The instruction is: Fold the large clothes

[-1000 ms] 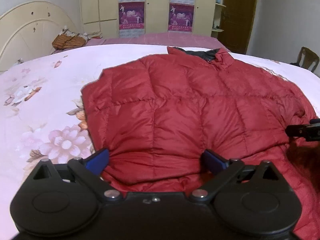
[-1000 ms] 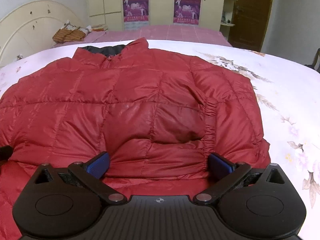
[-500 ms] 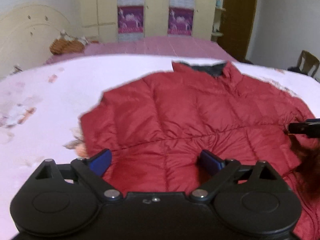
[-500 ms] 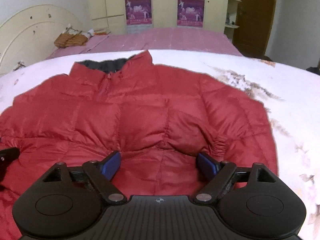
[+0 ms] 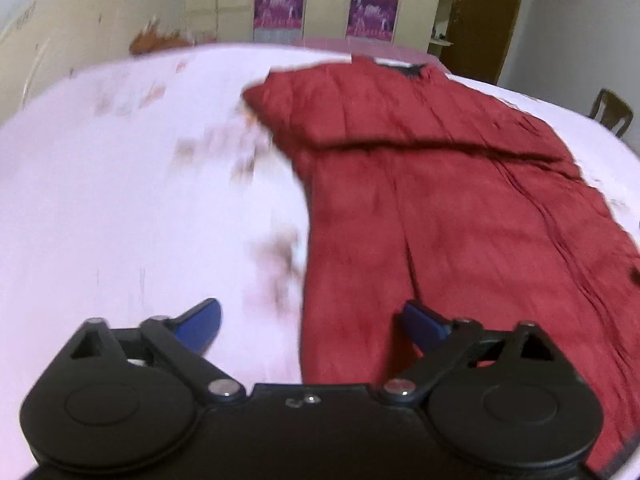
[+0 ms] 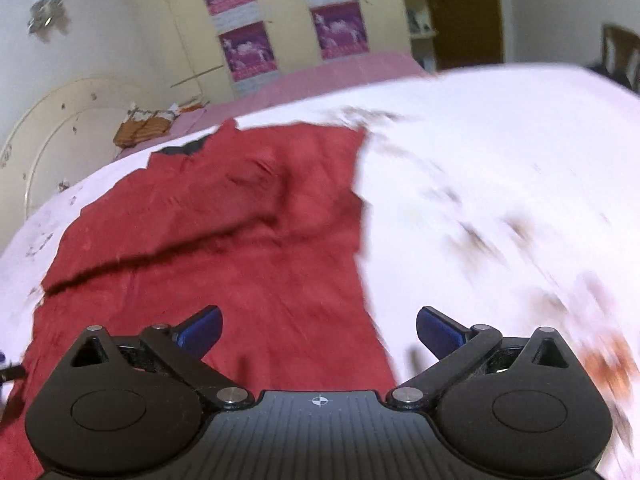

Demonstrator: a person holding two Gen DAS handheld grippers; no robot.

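A red quilted down jacket point(image 5: 440, 200) lies flat on the bed, dark collar at the far end, with both sleeves folded across its body. It also shows in the right wrist view point(image 6: 240, 240). My left gripper point(image 5: 312, 324) is open and empty above the jacket's lower left edge. My right gripper point(image 6: 320, 332) is open and empty above the jacket's lower right edge. Both views are motion-blurred.
The bed has a pale floral sheet point(image 5: 120, 200) with bare cloth on both sides of the jacket. A cream headboard point(image 6: 60, 132) and a basket point(image 6: 144, 128) stand at the far left. A chair point(image 5: 612, 112) stands at the right. Wardrobes line the back wall.
Both grippers have pulled back and outward from the jacket, the left to its left edge, the right to its right edge. The jacket now lies farther off, with more of its length in view.
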